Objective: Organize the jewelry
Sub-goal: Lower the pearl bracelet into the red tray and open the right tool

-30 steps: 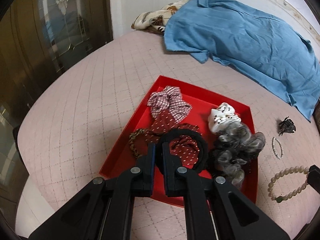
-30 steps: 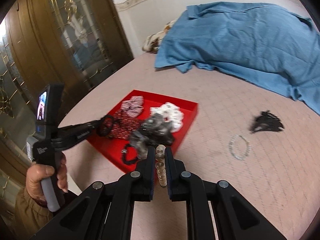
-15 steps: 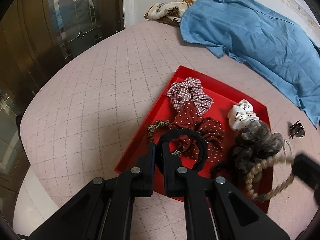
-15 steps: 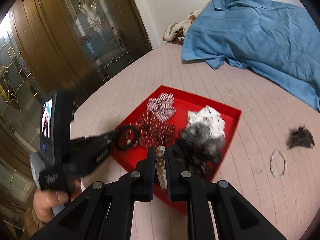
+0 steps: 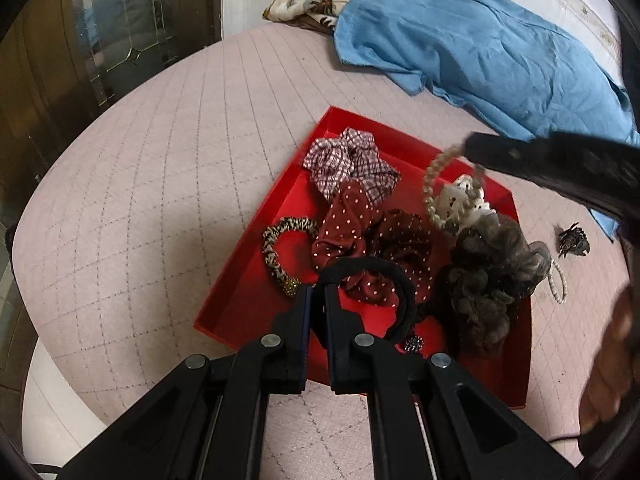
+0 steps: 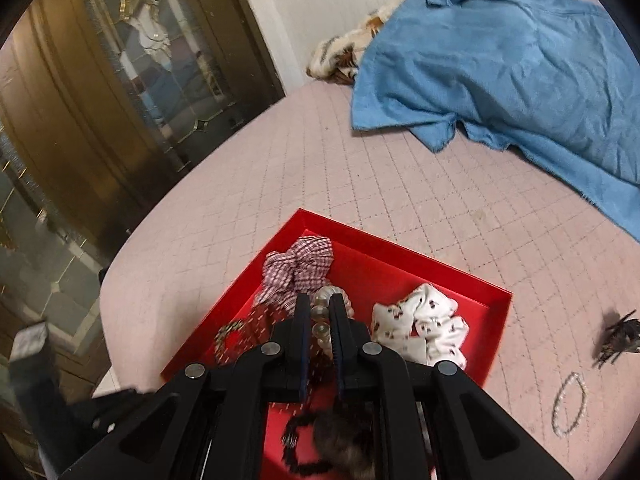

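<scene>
A red tray [image 5: 256, 256] on the pink quilted table holds a plaid scrunchie [image 5: 352, 160], a dotted red one [image 5: 360, 236], a white one [image 5: 460, 200], a grey one [image 5: 492, 276] and an animal-print hair tie [image 5: 280, 248]. My left gripper [image 5: 318, 300] is shut on a black hair tie [image 5: 384, 276] over the tray's near edge. My right gripper [image 6: 320, 308] is shut on a beige bead bracelet [image 5: 436, 196] that hangs above the tray [image 6: 492, 320], between the plaid scrunchie [image 6: 300, 268] and the white one [image 6: 424, 328].
A black claw clip [image 5: 572, 240] and a small pearl bracelet [image 5: 558, 284] lie on the table right of the tray; both also show in the right wrist view, clip [image 6: 618, 336], bracelet [image 6: 568, 404]. A blue shirt [image 5: 480, 44] covers the far right. A glass door [image 6: 120, 80] stands left.
My right gripper has carried the bead bracelet from the table left to above the tray's middle. My left gripper still holds the black hair tie over the tray's near edge.
</scene>
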### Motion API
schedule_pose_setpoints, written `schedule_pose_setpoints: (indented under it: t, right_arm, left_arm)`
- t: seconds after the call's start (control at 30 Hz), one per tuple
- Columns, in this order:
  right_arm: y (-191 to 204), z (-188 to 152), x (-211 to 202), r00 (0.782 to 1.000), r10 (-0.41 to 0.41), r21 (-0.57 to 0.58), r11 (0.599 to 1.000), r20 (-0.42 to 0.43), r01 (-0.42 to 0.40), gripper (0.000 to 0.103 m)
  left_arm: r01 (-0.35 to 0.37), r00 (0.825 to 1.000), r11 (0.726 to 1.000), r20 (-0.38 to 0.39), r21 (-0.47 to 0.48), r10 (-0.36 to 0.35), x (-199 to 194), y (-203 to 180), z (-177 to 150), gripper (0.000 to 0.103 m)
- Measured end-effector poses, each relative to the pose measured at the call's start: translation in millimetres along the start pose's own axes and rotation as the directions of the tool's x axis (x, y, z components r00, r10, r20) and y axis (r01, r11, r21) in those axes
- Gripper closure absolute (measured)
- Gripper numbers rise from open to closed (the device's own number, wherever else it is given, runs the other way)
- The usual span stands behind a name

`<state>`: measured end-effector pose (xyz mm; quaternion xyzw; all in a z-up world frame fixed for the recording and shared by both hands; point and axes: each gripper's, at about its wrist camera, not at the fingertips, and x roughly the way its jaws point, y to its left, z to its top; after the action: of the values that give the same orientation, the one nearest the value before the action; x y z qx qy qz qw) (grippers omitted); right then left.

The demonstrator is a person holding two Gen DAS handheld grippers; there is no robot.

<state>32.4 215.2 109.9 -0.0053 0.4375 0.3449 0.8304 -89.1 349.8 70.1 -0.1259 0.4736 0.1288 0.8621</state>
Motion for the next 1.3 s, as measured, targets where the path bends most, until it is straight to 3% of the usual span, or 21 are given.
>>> schedule_pose_setpoints:
  t: [0.27, 0.57, 0.63, 0.7, 0.73, 0.9, 1.3]
  right_arm:
    - [-19.9, 5.6, 37.9, 0.998, -0.029, 0.055, 0.998, -0.064, 0.033, 0.092]
    - [-28.6, 2.8, 41.1, 0.995, -0.065, 0.050, 0.996, -0.071, 0.069, 0.092]
    - [-30.8, 2.8, 37.0, 0.996, -0.051, 0.066, 0.996, -0.067, 0.055, 0.089]
    - [-30.6, 3.5, 31.3, 0.998, -0.037, 0.073, 0.996, -0.054, 0.041, 0.080]
    - [-29.5, 3.8, 26.7, 0.999, -0.031, 0.071, 0.997, -0.043, 0.034, 0.074]
    - [-22.2, 5.2, 7.6, 1.000, -0.025, 0.048, 0.999, -0.007, 0.025, 0.071]
    - [-33.6, -22.8, -36.5, 0.999, -0.019, 0.088, 0.996, 0.037, 0.016, 0.059]
  left_arm:
    - [-0.028, 0.998, 0.999, -0.065, -0.018, 0.027, 15.5, 7.0, -0.5, 0.096]
    - [-0.012, 0.999, 1.000, -0.046, -0.023, 0.011, 11.9, 7.4, 0.6, 0.094]
    - [0.001, 0.999, 1.000, -0.033, -0.030, -0.002, 8.9, 8.2, 1.5, 0.086]
    - [0.009, 1.000, 0.999, -0.014, -0.035, -0.009, 4.9, 8.4, 2.8, 0.064]
    - [0.013, 1.000, 0.999, -0.002, -0.037, -0.013, 2.2, 8.2, 3.3, 0.061]
    - [0.027, 0.998, 0.999, 0.054, -0.030, -0.025, -11.1, 4.7, 4.4, 0.059]
    - [-0.088, 0.989, 0.996, 0.119, 0.012, 0.086, -21.3, -5.3, 4.1, 0.053]
